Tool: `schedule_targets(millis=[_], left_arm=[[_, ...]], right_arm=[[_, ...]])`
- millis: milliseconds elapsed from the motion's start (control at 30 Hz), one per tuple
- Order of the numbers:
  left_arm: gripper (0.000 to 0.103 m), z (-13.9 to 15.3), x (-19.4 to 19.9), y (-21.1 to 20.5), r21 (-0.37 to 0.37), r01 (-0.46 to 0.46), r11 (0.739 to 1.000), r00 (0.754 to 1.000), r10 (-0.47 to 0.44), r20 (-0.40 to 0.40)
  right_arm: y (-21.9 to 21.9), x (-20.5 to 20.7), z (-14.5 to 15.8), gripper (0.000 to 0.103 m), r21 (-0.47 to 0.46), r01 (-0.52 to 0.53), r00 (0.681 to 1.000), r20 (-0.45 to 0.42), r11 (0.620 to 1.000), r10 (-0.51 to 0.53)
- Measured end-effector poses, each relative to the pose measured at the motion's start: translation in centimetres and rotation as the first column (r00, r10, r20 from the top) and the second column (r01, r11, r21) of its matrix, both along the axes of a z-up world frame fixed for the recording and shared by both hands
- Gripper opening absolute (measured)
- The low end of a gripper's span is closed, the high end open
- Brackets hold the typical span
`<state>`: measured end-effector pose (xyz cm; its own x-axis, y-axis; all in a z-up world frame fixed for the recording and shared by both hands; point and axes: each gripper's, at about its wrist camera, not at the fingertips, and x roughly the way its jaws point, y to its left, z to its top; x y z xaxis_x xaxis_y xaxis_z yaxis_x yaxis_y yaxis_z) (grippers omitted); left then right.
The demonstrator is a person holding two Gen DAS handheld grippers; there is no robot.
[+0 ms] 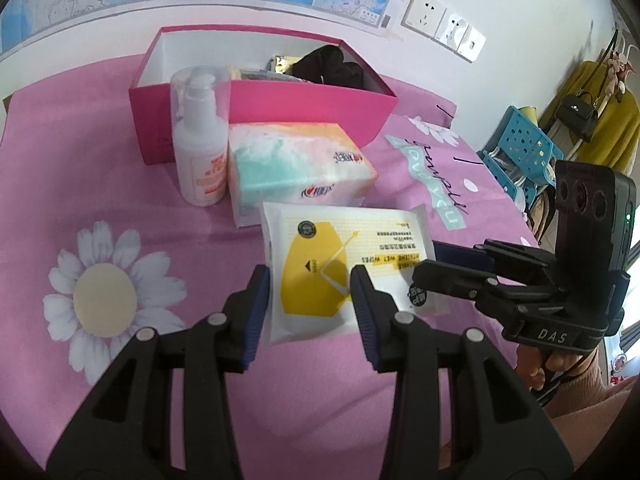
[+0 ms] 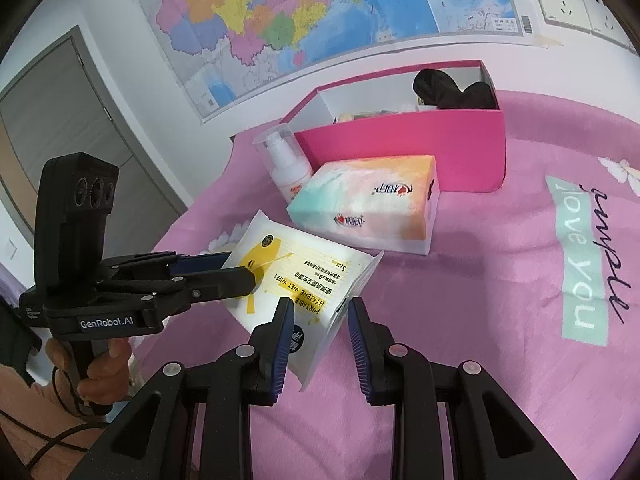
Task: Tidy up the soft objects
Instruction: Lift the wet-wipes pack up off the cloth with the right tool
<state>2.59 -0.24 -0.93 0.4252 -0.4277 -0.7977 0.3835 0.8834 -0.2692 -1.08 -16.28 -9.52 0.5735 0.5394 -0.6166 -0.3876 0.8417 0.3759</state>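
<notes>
Two grippers, left (image 1: 310,298) and right (image 2: 318,334), clamp the light, squashy, slippery wet-wipes pack (image 1: 340,256) by opposite edges, jaws partly closed.

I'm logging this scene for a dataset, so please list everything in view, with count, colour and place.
wet wipes pack: one, white and yellow, lifted off the bedspread, held by both grippers
tissue pack: one, pastel, behind the wipes
pump bottle: one, white, left of the tissues
box: one, pink, open, at the back
black fabric: one, inside the box
bedspread: one, pink, daisy print
map: one, multicoloured, on the wall
left gripper: black, blue fingers, on the wipes
right gripper: black, on the wipes' edge
</notes>
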Motion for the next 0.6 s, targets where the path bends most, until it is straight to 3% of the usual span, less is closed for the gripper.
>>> schedule_targets(millis=[600], left_arm=[[0.043, 0.7, 0.1, -0.2, -0.001, -0.014, 1.000, 1.000, 0.014, 0.018]], right_arm=[[-0.6, 0.4, 1.2, 0.028, 0.003, 0.000, 0.999, 0.032, 1.000, -0.001]])
